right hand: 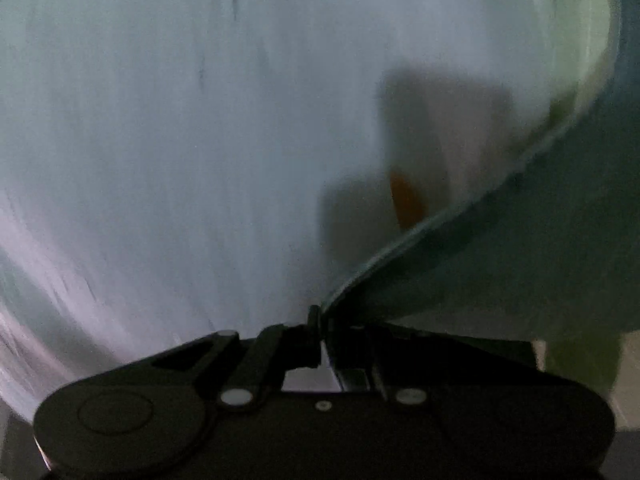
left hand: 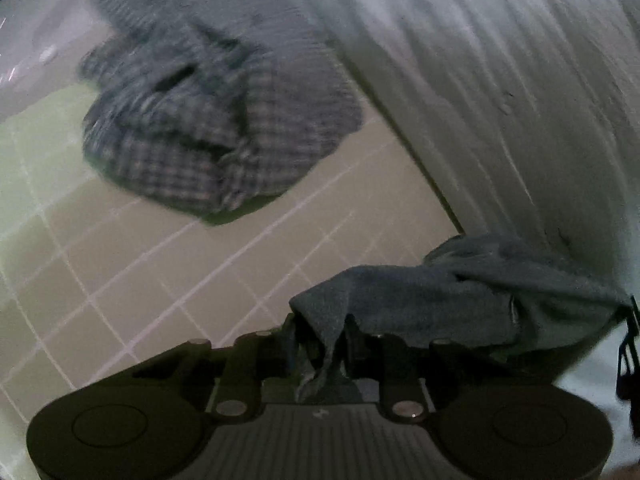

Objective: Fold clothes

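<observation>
Risk, as judged: the left hand-held gripper (left hand: 320,344) is clamped on only a thin bunched corner of the pale garment (left hand: 500,100), folded grey there; a sharp pull could slip it free and collapse the spread. To its far left, the crumpled plaid shirt (left hand: 208,120) lies on the gridded mat (left hand: 200,280), apart from it. The right hand-held gripper (right hand: 320,328) is closed on the garment's hem edge (right hand: 400,248), cloth rising far and right; blur suggests fast motion, risking a skewed fold.
</observation>
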A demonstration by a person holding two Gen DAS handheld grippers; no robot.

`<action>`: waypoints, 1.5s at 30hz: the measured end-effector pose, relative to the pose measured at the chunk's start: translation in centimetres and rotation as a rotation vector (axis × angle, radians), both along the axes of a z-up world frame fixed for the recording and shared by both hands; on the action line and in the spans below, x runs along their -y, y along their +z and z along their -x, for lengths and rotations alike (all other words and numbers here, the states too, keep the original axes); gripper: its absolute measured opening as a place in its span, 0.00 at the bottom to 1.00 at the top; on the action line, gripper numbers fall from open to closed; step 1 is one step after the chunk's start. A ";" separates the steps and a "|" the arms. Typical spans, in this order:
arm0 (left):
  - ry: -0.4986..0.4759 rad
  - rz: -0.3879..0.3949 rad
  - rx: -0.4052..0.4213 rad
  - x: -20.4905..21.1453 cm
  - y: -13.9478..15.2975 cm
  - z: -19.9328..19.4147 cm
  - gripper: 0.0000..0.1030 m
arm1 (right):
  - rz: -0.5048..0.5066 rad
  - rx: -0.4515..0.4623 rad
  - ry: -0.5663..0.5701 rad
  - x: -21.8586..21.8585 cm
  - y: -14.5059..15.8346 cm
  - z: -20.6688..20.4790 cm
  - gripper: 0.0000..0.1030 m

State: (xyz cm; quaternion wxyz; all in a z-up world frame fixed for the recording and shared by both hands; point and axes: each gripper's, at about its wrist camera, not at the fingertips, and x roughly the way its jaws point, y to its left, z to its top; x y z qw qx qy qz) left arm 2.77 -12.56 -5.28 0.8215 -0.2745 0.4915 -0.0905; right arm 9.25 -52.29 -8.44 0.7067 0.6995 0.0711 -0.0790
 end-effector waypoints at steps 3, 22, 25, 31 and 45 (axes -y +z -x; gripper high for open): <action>-0.130 -0.019 0.036 1.0 0.6 0.7 0.23 | 0.016 -0.046 -0.167 2.1 -1.3 1.5 0.03; -0.207 0.066 -0.027 1.8 1.0 1.6 0.36 | -0.034 -0.440 -0.386 5.5 -7.8 24.9 0.41; -0.160 0.094 -0.035 1.3 1.0 1.5 0.40 | -0.045 -0.413 -0.305 5.8 -8.2 23.4 0.47; -0.088 0.128 -0.036 -0.2 1.0 1.8 0.52 | -0.092 -0.416 -0.110 0.9 -8.8 19.7 0.56; 0.014 0.129 -0.040 -2.6 0.8 1.4 0.60 | -0.090 -0.034 0.071 -0.2 -5.8 13.0 0.04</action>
